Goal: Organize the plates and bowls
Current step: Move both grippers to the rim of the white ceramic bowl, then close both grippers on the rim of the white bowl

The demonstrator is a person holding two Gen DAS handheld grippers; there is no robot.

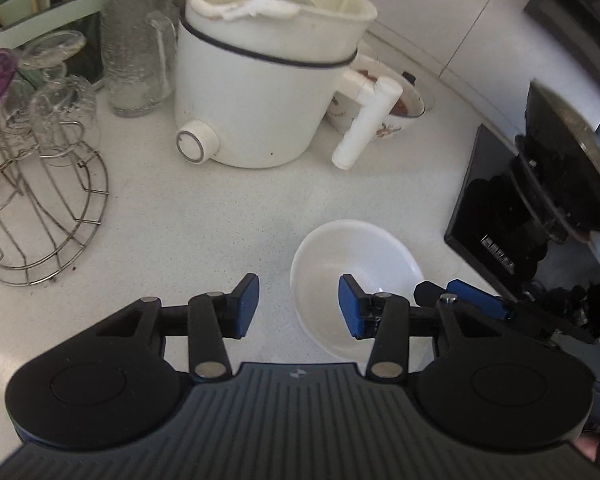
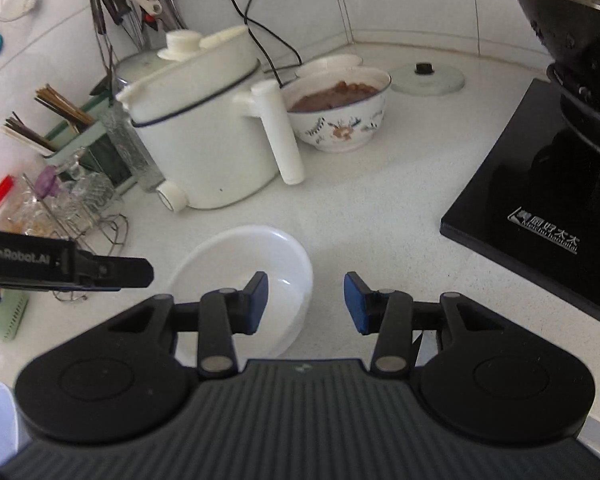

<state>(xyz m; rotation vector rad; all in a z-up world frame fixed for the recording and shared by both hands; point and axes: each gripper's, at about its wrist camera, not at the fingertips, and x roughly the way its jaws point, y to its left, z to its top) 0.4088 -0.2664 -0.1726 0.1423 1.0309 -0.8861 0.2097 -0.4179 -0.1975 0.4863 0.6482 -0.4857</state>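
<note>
- On the worktop, the white bowl sits between my two hand-held grippers.
- Left hand-held gripper: spread, empty, bowl just ahead-right.
- Right hand-held gripper: spread, empty, bowl ahead-left.

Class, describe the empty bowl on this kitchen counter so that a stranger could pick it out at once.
Start at the big white electric cooker standing on the speckled white counter. Come forward from it toward the camera, left of the black induction hob, to the plain white bowl. Unlike the flower-patterned bowl of brown food behind, it is undecorated and empty.
</note>
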